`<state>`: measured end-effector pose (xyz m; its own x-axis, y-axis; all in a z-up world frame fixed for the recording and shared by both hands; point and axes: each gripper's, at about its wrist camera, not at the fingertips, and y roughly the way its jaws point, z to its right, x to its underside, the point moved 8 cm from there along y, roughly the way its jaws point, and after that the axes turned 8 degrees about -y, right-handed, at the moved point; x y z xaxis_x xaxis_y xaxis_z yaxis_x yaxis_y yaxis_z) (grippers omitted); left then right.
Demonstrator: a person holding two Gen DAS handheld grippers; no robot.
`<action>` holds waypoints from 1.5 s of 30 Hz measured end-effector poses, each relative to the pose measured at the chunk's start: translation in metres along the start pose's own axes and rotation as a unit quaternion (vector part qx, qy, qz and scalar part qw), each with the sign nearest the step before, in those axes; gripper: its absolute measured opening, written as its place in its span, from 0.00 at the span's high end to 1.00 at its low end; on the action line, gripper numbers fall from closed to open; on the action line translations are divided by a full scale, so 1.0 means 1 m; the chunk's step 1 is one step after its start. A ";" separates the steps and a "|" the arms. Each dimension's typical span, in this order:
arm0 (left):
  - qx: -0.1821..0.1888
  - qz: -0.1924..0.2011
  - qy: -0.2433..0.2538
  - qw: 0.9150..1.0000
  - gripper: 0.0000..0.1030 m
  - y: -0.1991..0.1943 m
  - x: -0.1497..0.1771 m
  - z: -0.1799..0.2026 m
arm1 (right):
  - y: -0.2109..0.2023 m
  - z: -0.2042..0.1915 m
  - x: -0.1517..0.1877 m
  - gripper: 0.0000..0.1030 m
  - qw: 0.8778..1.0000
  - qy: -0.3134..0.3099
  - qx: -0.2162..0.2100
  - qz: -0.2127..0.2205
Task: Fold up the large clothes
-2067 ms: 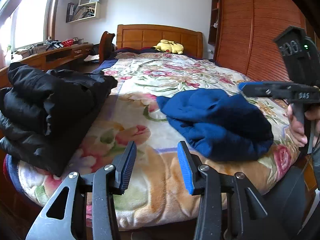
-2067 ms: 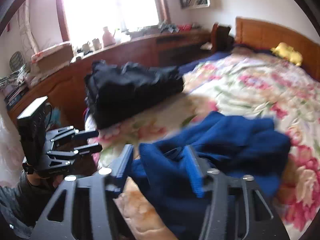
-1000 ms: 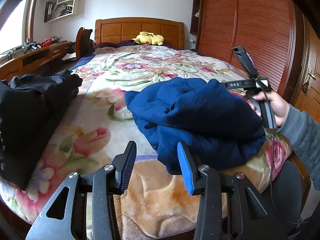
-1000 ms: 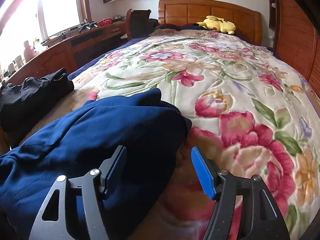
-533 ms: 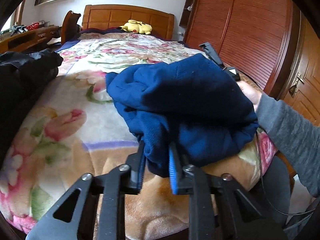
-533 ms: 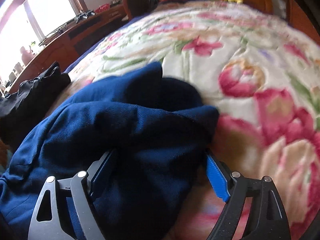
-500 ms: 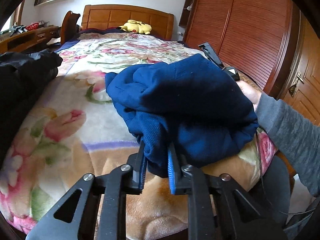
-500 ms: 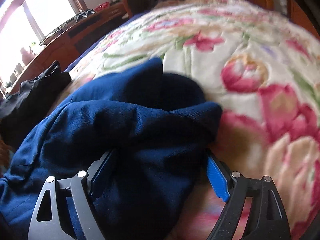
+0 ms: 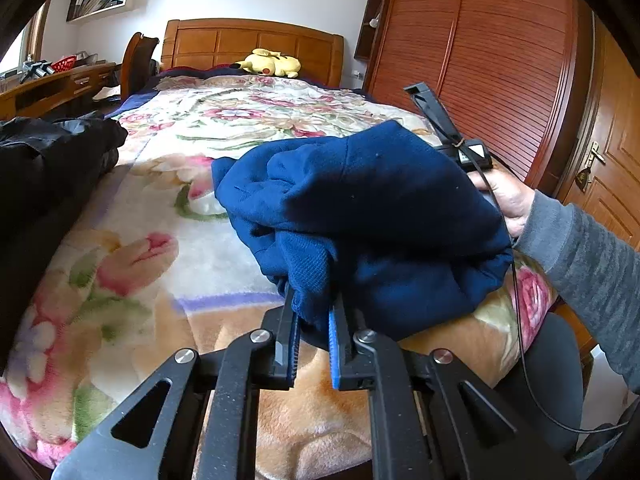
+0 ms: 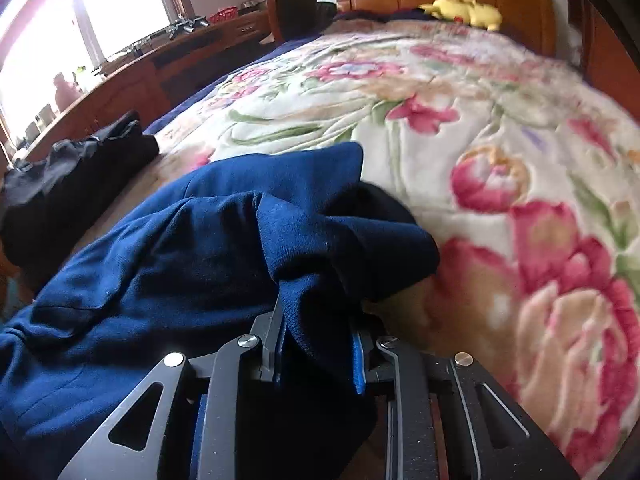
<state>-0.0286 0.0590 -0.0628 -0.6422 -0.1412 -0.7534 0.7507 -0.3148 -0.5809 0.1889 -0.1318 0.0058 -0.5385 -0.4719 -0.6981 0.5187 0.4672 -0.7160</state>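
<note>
Floral bed (image 9: 168,216); both grippers — left (image 9: 313,334), right (image 10: 318,346) — clamp blue garment (image 9: 360,208).

Daylight from the window (image 10: 80,40) glared white; the floral blanket (image 10: 560,280) blurred rightward (fisheye corners black), the left view sharp.

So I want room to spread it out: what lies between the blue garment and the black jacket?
Only bare floral blanket separates the blue garment from the black jacket, shown in the left wrist view.
</note>
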 end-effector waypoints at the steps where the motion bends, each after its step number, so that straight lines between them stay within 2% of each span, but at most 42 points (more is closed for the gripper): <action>1: -0.003 0.000 0.004 1.000 0.88 0.000 0.001 0.001 | 0.001 0.005 0.003 0.49 1.000 0.003 0.017 -0.005; 2: -0.005 0.001 0.006 1.000 0.88 0.000 0.000 0.000 | 0.004 0.009 0.005 0.42 1.000 0.007 0.025 -0.013; 4: -0.008 0.000 0.010 1.000 0.88 0.000 0.000 0.000 | 0.016 0.022 0.012 0.15 0.999 0.028 0.027 -0.032; 6: -0.008 -0.001 0.009 1.000 0.88 0.002 0.001 -0.002 | 0.025 0.028 0.016 0.13 0.997 0.069 -0.015 -0.038; 8: -0.004 -0.002 0.006 1.000 0.88 0.002 0.001 -0.004 | 0.027 0.028 0.015 0.14 0.996 0.077 -0.040 -0.023; 9: -0.004 -0.002 0.005 1.000 0.88 0.002 0.000 -0.002 | 0.028 0.023 0.016 0.24 0.996 0.073 -0.056 -0.022; 10: -0.004 -0.001 0.005 1.000 0.89 0.002 -0.001 -0.002 | 0.028 0.018 0.015 0.46 0.994 0.072 -0.081 -0.018; 11: -0.006 0.002 0.008 1.000 0.89 0.001 -0.003 -0.001 | 0.025 0.016 0.015 0.57 0.992 0.071 -0.100 -0.015; 12: -0.007 0.007 0.010 1.000 0.90 -0.001 -0.005 0.002 | 0.023 0.012 0.014 0.74 0.992 0.062 -0.109 -0.012; 13: -0.008 0.013 0.012 1.000 0.91 -0.003 -0.009 0.003 | 0.017 0.007 0.011 0.78 0.994 0.043 -0.097 -0.005; 15: -0.006 0.023 0.017 1.000 0.91 -0.010 -0.017 0.006 | 0.001 0.007 -0.001 0.81 0.998 0.006 -0.047 0.031; 16: -0.006 0.028 0.022 0.999 0.91 -0.013 -0.022 0.008 | -0.011 0.004 -0.009 0.82 0.998 0.004 -0.037 0.049; 19: -0.018 0.057 0.030 0.998 0.92 -0.029 -0.043 0.001 | -0.039 -0.015 -0.033 0.84 0.997 -0.021 -0.023 0.071; 24: -0.042 0.105 0.023 0.993 0.93 -0.070 -0.083 -0.040 | -0.075 -0.065 -0.082 0.84 0.991 -0.076 0.003 0.107; 28: -0.067 0.149 0.020 0.986 0.93 -0.113 -0.115 -0.078 | -0.101 -0.113 -0.131 0.85 0.983 -0.116 0.007 0.144; 32: -0.122 0.193 0.028 0.973 0.93 -0.161 -0.155 -0.121 | -0.105 -0.165 -0.179 0.85 0.974 -0.147 0.006 0.173; 35: -0.169 0.213 0.029 0.962 0.93 -0.192 -0.177 -0.158 | -0.094 -0.207 -0.215 0.85 0.968 -0.162 -0.004 0.191; 39: -0.231 0.222 0.015 0.947 0.93 -0.225 -0.187 -0.216 | -0.060 -0.260 -0.244 0.85 0.965 -0.162 -0.041 0.201; 43: -0.288 0.215 -0.030 0.933 0.93 -0.253 -0.164 -0.290 | -0.004 -0.311 -0.246 0.84 0.964 -0.169 -0.086 0.185; 45: -0.304 0.203 -0.052 0.929 0.93 -0.247 -0.148 -0.319 | 0.044 -0.330 -0.231 0.82 0.967 -0.183 -0.093 0.149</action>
<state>-0.0700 0.4568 0.0942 -0.2748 -0.2325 -0.9330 0.8630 0.3682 -0.3459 0.1176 0.2447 0.1377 -0.0952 -0.5134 -0.8529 0.4681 0.7330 -0.4935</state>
